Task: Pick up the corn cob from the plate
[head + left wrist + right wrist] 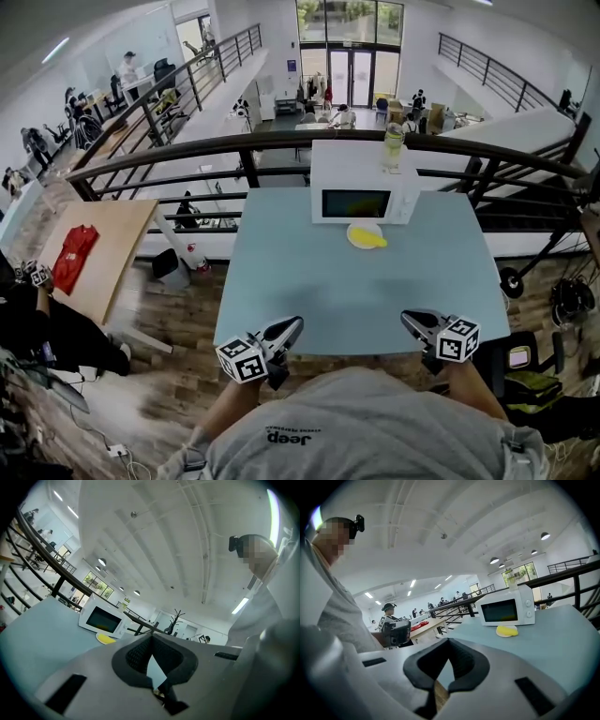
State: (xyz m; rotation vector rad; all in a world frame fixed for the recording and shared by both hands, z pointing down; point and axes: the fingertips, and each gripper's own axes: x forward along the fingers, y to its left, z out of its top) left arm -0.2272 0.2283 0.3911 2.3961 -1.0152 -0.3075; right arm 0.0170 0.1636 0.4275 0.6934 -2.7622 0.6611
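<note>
Corn cob [373, 241] on plate [354, 234], bench [356, 295] far edge. Left gripper [286, 330], right gripper [412, 322]: jaws closed, empty; open before reaching.

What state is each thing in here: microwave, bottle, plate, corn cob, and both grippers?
microwave: door closed
bottle: upright on top of microwave
plate: on table before microwave
corn cob: lying on plate, not picked up
left gripper: jaws shut, empty
right gripper: jaws shut, empty

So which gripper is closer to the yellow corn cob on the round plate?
Right, narrowly. The right gripper hangs over the light blue table's near edge, slightly right of the yellow corn cob; the left gripper is at that edge, further off to its left.
</note>
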